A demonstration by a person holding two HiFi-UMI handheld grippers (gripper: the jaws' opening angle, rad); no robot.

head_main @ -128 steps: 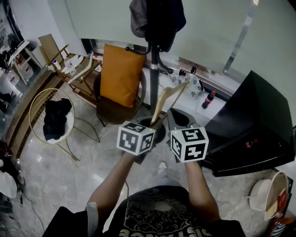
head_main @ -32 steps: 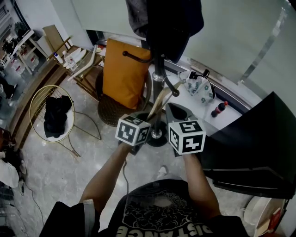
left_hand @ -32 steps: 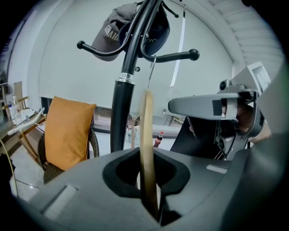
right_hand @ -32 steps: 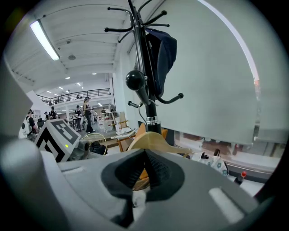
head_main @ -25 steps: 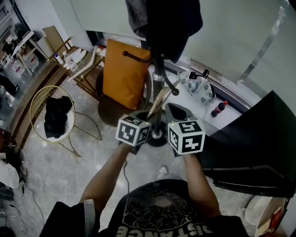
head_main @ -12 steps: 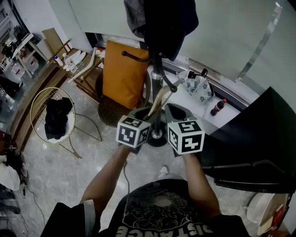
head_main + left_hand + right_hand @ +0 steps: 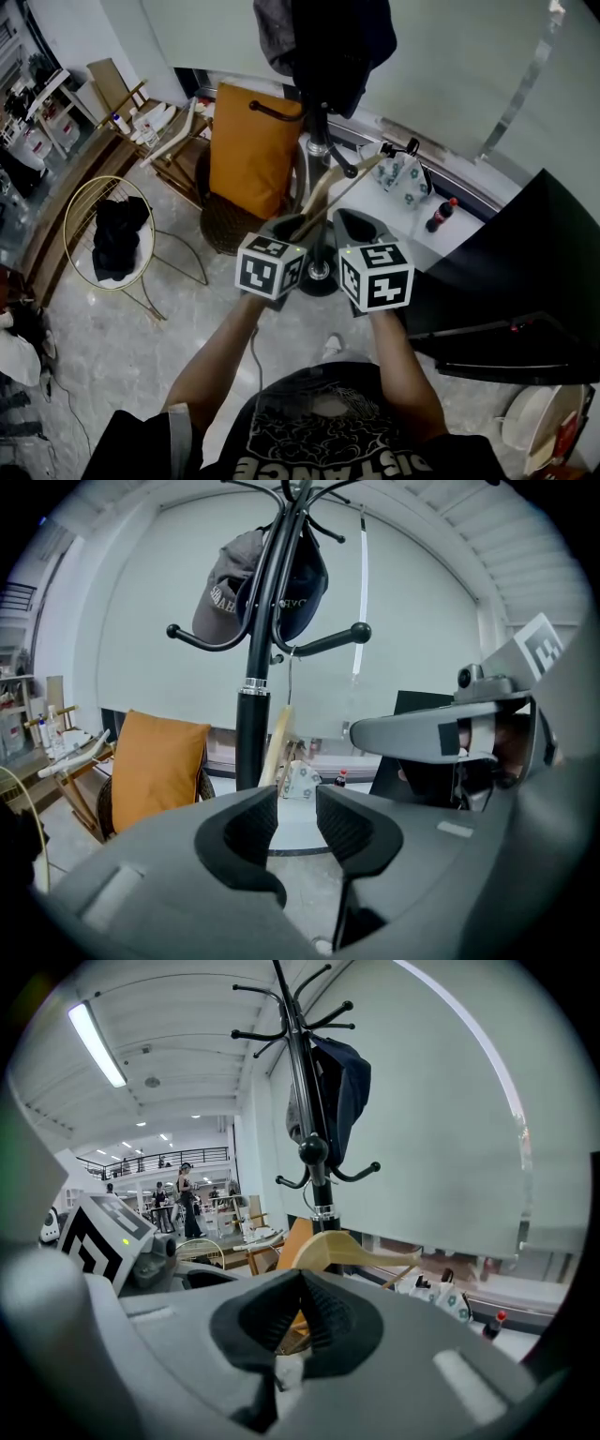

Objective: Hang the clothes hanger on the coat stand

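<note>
The black coat stand (image 7: 317,141) rises just ahead of both grippers, with a cap and dark cloth on its top. In the left gripper view the stand (image 7: 253,677) shows a knobbed lower arm. The wooden clothes hanger (image 7: 342,192) slants up beside the pole. My right gripper (image 7: 300,1312) is shut on the hanger (image 7: 352,1246), with wood showing between its pads. My left gripper (image 7: 298,808) has its jaws opening with nothing between them. The hanger (image 7: 277,747) stands beyond them, and its thin hook wire reaches up to that lower arm.
An orange cushion (image 7: 248,150) leans in a wicker chair left of the stand. A gold wire stool with black cloth (image 7: 112,234) stands further left. A black cabinet (image 7: 506,272) fills the right. A cola bottle (image 7: 441,214) and a patterned bag (image 7: 398,173) lie by the window ledge.
The hanger's upper end now sticks out further to the right of the pole. Both marker cubes have stayed almost in place.
</note>
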